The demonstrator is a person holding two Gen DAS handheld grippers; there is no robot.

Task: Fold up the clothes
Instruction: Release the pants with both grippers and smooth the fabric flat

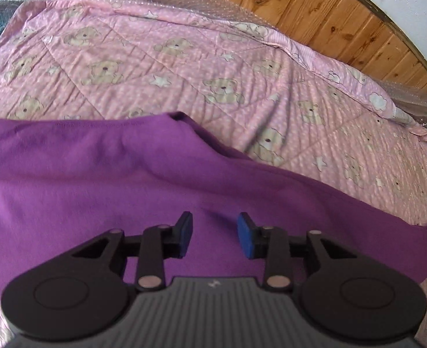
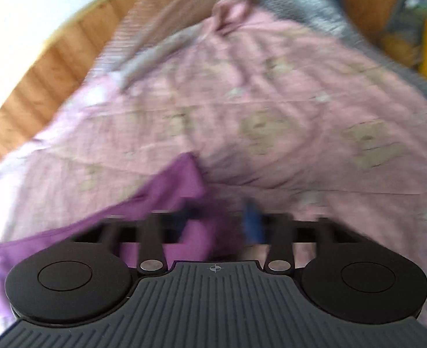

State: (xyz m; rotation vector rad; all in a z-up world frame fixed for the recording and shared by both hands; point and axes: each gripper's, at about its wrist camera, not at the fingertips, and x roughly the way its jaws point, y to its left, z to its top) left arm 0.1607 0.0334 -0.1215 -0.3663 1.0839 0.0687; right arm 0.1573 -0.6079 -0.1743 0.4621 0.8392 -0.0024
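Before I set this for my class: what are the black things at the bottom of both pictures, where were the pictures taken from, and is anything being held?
Each picture comes from a camera on a hand-held gripper, looking forward along its two blue-padded fingers. A person carries one in each hand.

In the left wrist view, the left gripper hovers over a purple garment spread on a pink teddy-bear quilt. Its jaws stand apart with nothing pinched.

The right wrist view is blurred. The right gripper has purple cloth between its jaws, but whether it is gripped I cannot tell. Wooden panelling runs behind the bed.
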